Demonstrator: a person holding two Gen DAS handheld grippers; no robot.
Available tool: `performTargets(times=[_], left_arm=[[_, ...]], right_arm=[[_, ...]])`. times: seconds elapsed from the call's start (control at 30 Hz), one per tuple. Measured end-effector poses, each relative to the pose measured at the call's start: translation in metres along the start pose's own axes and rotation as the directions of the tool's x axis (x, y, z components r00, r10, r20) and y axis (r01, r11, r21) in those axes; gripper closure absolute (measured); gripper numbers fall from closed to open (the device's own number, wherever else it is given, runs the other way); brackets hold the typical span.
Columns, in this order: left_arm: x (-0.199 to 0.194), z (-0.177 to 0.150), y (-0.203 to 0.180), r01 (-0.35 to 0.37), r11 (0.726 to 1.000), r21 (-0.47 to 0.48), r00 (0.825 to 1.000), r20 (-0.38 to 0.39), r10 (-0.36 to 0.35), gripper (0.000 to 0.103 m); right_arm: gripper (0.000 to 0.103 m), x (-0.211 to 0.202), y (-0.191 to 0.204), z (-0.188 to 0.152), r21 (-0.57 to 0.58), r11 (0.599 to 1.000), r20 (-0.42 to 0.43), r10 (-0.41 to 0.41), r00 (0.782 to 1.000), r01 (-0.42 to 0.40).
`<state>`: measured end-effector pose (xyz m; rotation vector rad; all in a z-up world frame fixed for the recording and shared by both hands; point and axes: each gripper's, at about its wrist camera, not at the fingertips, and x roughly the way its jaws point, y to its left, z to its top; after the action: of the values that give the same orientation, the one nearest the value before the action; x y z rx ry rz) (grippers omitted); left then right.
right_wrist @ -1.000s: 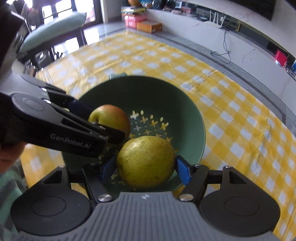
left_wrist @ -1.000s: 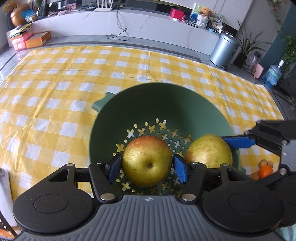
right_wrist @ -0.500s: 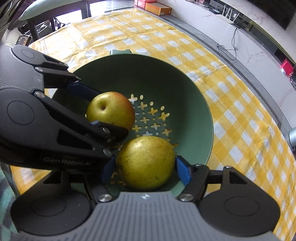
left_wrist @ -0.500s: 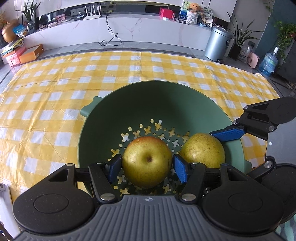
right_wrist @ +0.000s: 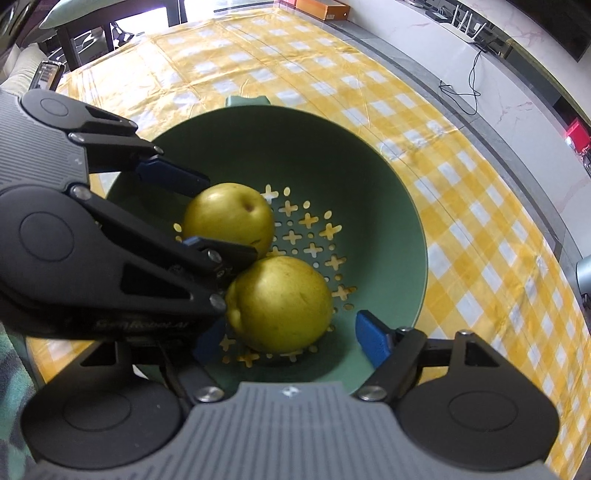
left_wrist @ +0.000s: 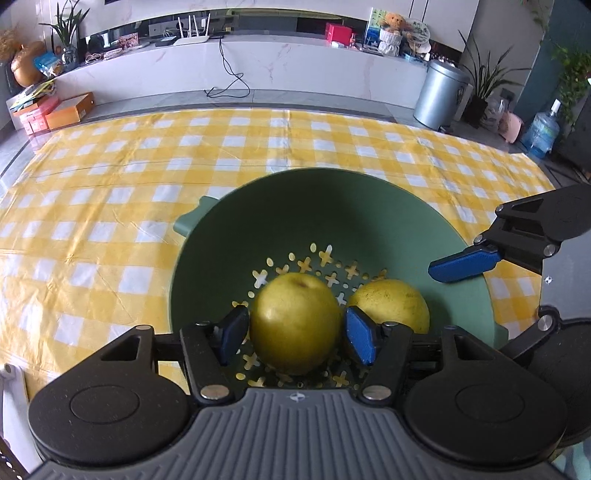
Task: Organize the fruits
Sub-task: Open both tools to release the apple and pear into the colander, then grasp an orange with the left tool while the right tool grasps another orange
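Two yellow-green pears lie side by side on the perforated bottom of a green colander (left_wrist: 332,206). My left gripper (left_wrist: 295,334) straddles the left pear (left_wrist: 295,317); its jaws are opening and a thin gap shows at each blue pad. The right pear (left_wrist: 391,302) lies just beyond its right finger. In the right wrist view my right gripper (right_wrist: 288,339) straddles the nearer pear (right_wrist: 280,302). Its jaws are opening too, and the right pad (right_wrist: 369,339) stands well off the fruit. The left gripper (right_wrist: 199,212) brackets the farther pear (right_wrist: 229,218) inside the colander (right_wrist: 332,155).
A yellow and white checked tablecloth (left_wrist: 129,177) covers the table around the colander. Beyond the far edge stand a white low cabinet (left_wrist: 258,66), a metal bin (left_wrist: 441,96), cardboard boxes (left_wrist: 68,110) and a water jug (left_wrist: 543,134). A chair (right_wrist: 74,22) stands off the table's far corner.
Both sets of jaws have widened and let go of their pears, which now rest on the colander bottom. The left pear has rolled, its dimple now facing up and away.
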<state>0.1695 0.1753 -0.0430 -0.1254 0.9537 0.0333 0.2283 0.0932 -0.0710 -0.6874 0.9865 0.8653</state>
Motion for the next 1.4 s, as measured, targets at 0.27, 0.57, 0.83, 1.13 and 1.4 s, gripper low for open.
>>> performTargets(times=[0.27, 0.57, 0.83, 1.13, 1.4], left_arm=[[-0.008, -0.002, 0.002, 0.005, 1.0, -0.019, 0.999, 0.039, -0.004, 0.031], [-0.044, -0.001, -0.02, 0.008, 1.0, 0.022, 0.99, 0.142, -0.011, 0.03], [-0.074, -0.003, -0.057, 0.1, 0.993, 0.068, 0.977, 0.184, -0.111, 0.03], [-0.084, -0.02, -0.106, 0.17, 0.976, 0.139, 0.969, 0.156, -0.191, 0.03], [-0.076, -0.033, -0.142, 0.251, 0.95, 0.186, 0.957, 0.098, -0.272, 0.03]], right_arm=[[0.025, -0.014, -0.001, 0.0, 0.022, 1.0, 0.027, -0.013, 1.0, 0.012], [0.025, -0.056, -0.006, -0.023, 0.128, 0.99, 0.129, -0.084, 0.988, 0.067], [0.025, -0.103, -0.019, -0.083, 0.385, 0.921, 0.244, -0.168, 0.955, 0.063], [0.024, -0.132, -0.026, -0.167, 0.593, 0.803, 0.276, -0.275, 0.921, 0.062], [0.023, -0.134, -0.041, -0.228, 0.702, 0.704, 0.215, -0.355, 0.91, 0.109]])
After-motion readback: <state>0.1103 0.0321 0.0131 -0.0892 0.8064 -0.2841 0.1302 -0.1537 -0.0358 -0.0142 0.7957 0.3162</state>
